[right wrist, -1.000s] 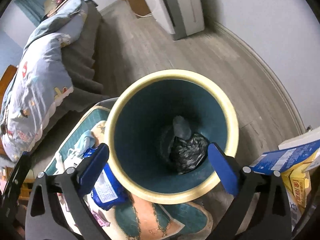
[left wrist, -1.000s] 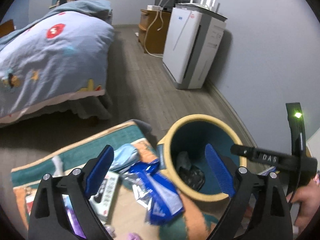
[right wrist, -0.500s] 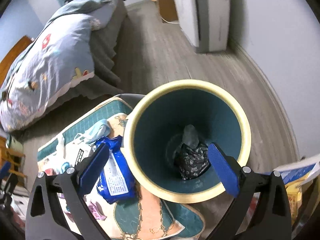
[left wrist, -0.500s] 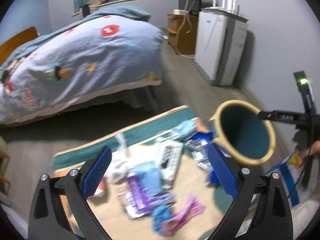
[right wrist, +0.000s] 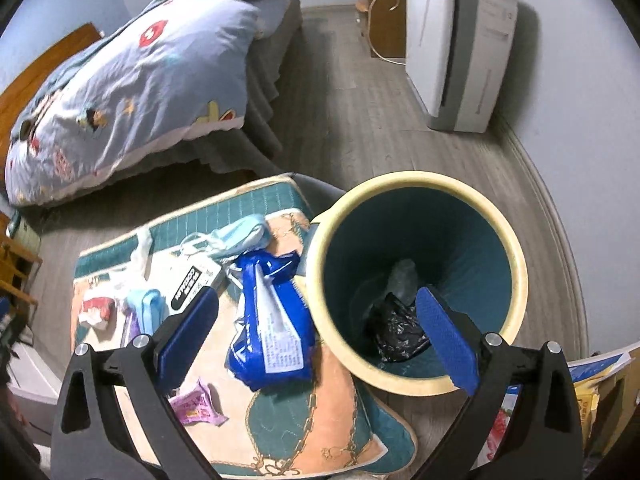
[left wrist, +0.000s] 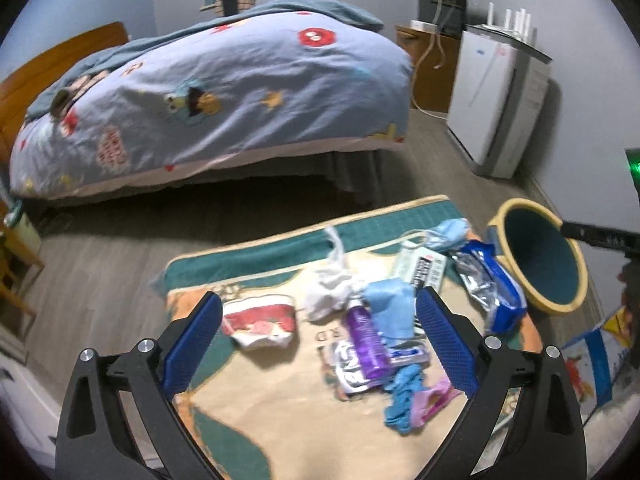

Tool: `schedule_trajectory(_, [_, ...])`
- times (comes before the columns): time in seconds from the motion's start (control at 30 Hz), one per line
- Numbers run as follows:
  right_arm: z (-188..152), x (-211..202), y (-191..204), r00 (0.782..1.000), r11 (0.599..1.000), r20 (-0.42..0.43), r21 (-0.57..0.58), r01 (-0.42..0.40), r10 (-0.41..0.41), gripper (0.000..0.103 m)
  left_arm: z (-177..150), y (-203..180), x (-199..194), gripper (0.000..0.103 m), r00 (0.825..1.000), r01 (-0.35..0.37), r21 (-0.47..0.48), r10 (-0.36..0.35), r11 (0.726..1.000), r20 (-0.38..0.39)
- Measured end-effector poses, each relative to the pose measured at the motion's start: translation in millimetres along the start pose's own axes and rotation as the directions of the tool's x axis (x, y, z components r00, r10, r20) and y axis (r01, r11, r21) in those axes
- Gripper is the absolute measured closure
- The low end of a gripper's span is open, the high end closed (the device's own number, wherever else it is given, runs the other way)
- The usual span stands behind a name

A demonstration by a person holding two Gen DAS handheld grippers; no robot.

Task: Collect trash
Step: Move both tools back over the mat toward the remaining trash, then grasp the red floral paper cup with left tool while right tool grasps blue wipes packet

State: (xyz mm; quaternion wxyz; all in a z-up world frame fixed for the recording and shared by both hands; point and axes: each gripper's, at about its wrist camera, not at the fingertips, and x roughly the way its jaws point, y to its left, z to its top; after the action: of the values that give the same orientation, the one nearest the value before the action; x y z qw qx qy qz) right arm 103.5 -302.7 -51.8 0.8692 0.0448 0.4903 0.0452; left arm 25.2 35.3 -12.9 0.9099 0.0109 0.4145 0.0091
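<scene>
A teal bin with a cream rim (right wrist: 516, 276) stands at the rug's right edge; it also shows in the left wrist view (left wrist: 516, 204). Black crumpled trash (right wrist: 394, 330) lies inside it. Trash is scattered on the patterned rug (left wrist: 280, 408): a purple tube (left wrist: 366, 334), a blue wrapper (right wrist: 268, 328), a red-and-white wrapper (left wrist: 260, 320), white tissue (left wrist: 328, 292), a pink wrapper (right wrist: 196, 402). My left gripper (left wrist: 318, 344) is open and empty above the purple tube. My right gripper (right wrist: 318, 340) is open and empty over the bin's left rim.
A bed with a blue cartoon duvet (left wrist: 224, 80) stands behind the rug. A white appliance (left wrist: 496, 100) and a wooden cabinet (left wrist: 430, 68) stand along the right wall. Blue and yellow cartons (right wrist: 592, 392) lie right of the bin.
My left gripper has swung left away from the bin to over the scattered trash on the rug. My right gripper has drifted left, from over the bin's middle to its left rim.
</scene>
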Motion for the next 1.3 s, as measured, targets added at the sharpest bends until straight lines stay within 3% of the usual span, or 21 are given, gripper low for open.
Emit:
schedule_trajectory(0.57, [-17,52,48,0.987,0.994,-0.158,-0.107,-0.011,-0.007,0.006,-2,74,51,0.007,0.992,-0.061,-0.185,0.039,0.981,-0.117])
schedule_trajectory(0.83, [-14,78,68,0.977,0.986,-0.211,-0.164,-0.011,-0.024,0.006,-10,89,102,0.007,0.966,-0.145,-0.156,0.106,0.977,-0.234])
schedule_trajectory(1.07, [-10,96,71,0.968,0.984,-0.248,-0.179,0.003,-0.048,0.006,-10,82,130,0.007,0.959,-0.100,-0.132,0.060,0.986,-0.277])
schedule_trajectory(1.3, [-11,110,74,0.954,0.983,-0.294,-0.181,0.006,-0.060,0.006,-28,69,169,0.007,0.911,-0.080,-0.061,0.048,0.995,-0.411])
